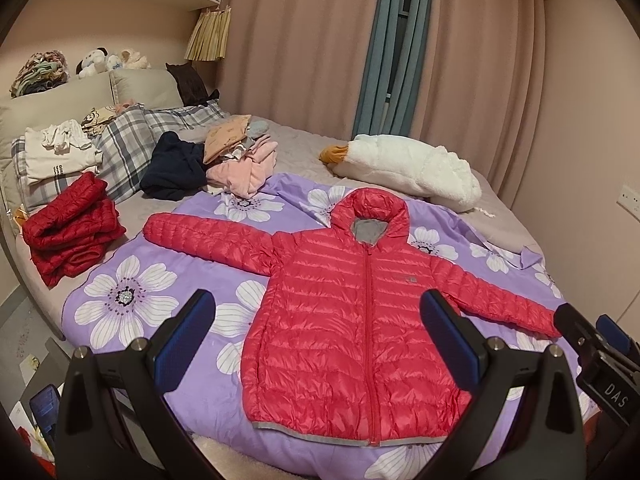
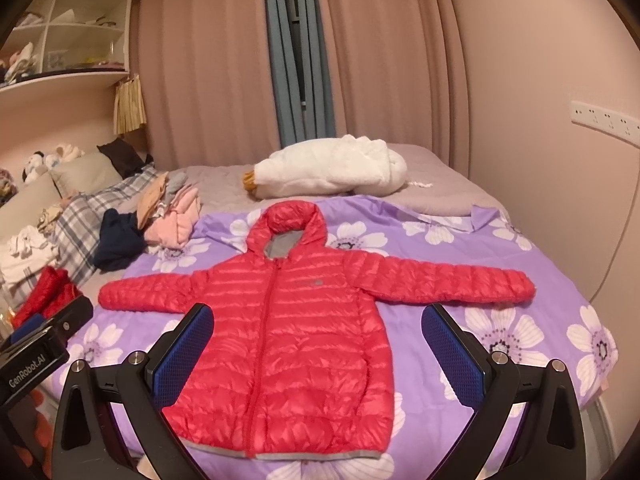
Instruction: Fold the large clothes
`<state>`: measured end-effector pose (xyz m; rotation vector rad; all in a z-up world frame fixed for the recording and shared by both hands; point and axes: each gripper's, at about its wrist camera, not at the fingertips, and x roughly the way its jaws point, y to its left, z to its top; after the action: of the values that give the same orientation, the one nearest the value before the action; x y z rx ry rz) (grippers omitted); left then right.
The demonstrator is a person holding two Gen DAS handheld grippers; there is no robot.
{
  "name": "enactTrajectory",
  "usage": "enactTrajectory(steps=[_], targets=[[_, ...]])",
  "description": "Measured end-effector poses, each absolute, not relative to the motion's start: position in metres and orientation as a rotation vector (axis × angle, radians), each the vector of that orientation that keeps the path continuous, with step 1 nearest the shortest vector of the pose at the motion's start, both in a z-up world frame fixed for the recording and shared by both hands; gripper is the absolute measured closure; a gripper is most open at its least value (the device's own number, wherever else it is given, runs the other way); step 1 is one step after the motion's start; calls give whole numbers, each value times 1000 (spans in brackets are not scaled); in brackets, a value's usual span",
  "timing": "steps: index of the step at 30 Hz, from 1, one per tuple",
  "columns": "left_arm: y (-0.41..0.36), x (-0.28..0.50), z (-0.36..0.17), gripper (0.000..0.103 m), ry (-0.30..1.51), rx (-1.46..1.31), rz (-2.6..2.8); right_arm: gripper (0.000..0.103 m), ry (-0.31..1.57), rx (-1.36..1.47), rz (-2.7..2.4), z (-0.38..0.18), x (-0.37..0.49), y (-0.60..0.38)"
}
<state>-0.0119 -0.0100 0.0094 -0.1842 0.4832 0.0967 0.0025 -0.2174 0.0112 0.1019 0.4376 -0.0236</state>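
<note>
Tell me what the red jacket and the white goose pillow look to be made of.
Jacket: likely thin synthetic shell over puffy filling; it shines and is stitched in horizontal padded rows, with a grey hood lining. Goose pillow: plush, fleecy fabric by its matte, nubbly white surface; the filling cannot be seen.

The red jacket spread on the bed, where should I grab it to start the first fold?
Probably the sleeve cuffs. The jacket lies flat, zipped, face up, with both sleeves stretched out sideways. Bring the left tongs down on the left cuff from its outer end, and the right tongs on the right cuff likewise.
</note>
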Motion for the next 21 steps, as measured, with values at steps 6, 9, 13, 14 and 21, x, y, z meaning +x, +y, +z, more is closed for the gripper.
enactTrajectory(steps=[6, 9, 13, 14, 21], targets=[[-9, -18, 10, 1, 473, -194, 94, 0, 415, 99, -13, 13, -2, -215], [-9, -20, 10, 0, 467, -200, 93, 0, 404, 109, -21, 13, -5, -216], [-9, -19, 10, 0, 458, -204, 94, 0, 402, 131, -29, 12, -6, -219], [-10, -16, 8, 0, 461, -202, 87, 0, 403, 134, -31, 12, -5, -220], [-13, -3, -2, 0, 485, -163, 119, 0, 413, 118, -52, 5, 2, -220]])
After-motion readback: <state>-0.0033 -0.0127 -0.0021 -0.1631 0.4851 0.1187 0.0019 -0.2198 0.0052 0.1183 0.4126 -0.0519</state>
